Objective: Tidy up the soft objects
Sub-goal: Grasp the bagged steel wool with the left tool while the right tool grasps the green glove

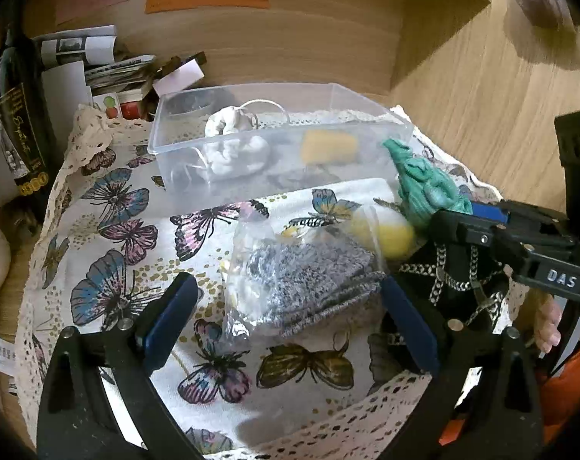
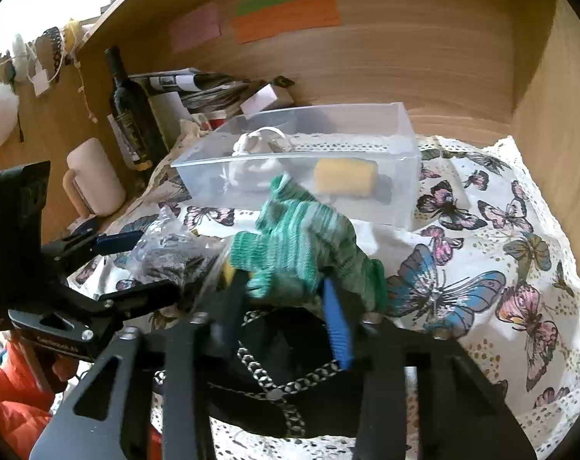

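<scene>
A clear plastic box (image 1: 182, 161) (image 2: 401, 191) stands on the butterfly cloth (image 1: 109, 230) and holds a white soft item (image 1: 236, 153) and a yellow sponge (image 1: 328, 147) (image 2: 345, 176). My right gripper (image 2: 286, 295) is shut on a green knitted glove (image 2: 305, 245) (image 1: 428, 188) and holds it above the cloth, in front of the box. My left gripper (image 1: 290, 310) is open around a clear bag with a grey knit item (image 1: 309, 280) (image 2: 171, 257). A yellow ball (image 1: 389, 235) lies beside the bag. A black item with chain trim (image 1: 454, 283) (image 2: 286, 368) lies under the right gripper.
A dark wine bottle (image 1: 19, 115) (image 2: 132, 115), a stack of papers (image 1: 98, 61) and a white mug (image 2: 94, 180) stand at the left. Wooden walls enclose the back and right. Coloured notes (image 2: 286, 15) stick to the back wall.
</scene>
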A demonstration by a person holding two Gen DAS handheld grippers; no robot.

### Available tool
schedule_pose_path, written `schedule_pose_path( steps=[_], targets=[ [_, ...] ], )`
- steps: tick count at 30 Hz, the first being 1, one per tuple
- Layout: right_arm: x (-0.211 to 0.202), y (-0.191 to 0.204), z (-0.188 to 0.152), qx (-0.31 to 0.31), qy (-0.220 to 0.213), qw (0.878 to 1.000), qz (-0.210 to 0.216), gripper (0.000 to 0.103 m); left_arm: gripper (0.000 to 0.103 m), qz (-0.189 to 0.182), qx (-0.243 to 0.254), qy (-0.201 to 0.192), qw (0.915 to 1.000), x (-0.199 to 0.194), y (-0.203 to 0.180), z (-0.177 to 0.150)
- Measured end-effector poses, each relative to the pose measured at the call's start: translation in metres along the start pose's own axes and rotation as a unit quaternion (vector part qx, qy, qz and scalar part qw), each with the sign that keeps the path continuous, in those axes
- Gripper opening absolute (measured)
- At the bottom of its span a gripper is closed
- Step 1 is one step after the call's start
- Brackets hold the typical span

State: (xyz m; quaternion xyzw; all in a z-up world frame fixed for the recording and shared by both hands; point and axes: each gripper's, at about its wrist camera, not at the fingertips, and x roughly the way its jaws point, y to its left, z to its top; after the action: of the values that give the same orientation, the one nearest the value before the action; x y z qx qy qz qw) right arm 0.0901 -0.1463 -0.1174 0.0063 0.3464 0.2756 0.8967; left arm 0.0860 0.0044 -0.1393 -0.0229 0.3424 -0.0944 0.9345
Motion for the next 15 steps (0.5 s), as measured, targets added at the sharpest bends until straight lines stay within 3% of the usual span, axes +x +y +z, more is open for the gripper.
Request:
schedule_pose_path(
  steps=[4,6,8,11,15],
  targets=[
    [-0.009,-0.003,0.0,0.003,-0.02,1.0,-0.007,0.022,0.067,-0.029,0.014,-0.001,0.9995,-0.005,-0.001,0.003],
    [-0.013,-0.005,0.002,0.004,-0.029,1.0,-0.012,0.02,0.051,-0.03,0.024,-0.003,0.9993,-0.007,-0.002,0.004],
    [-0.018,-0.008,0.004,0.007,-0.04,0.999,-0.017,0.018,0.041,-0.025,0.035,-0.005,0.9991,-0.009,-0.006,0.004],
    [-0.024,-0.012,0.008,0.015,-0.053,0.998,-0.022,0.017,0.034,-0.017,0.04,-0.016,0.9989,-0.013,-0.007,0.005],
    [-0.031,-0.015,0.015,0.019,-0.072,0.997,-0.025,0.017,0.032,-0.006,0.039,-0.036,0.9986,-0.023,-0.006,0.01]
  ],
)
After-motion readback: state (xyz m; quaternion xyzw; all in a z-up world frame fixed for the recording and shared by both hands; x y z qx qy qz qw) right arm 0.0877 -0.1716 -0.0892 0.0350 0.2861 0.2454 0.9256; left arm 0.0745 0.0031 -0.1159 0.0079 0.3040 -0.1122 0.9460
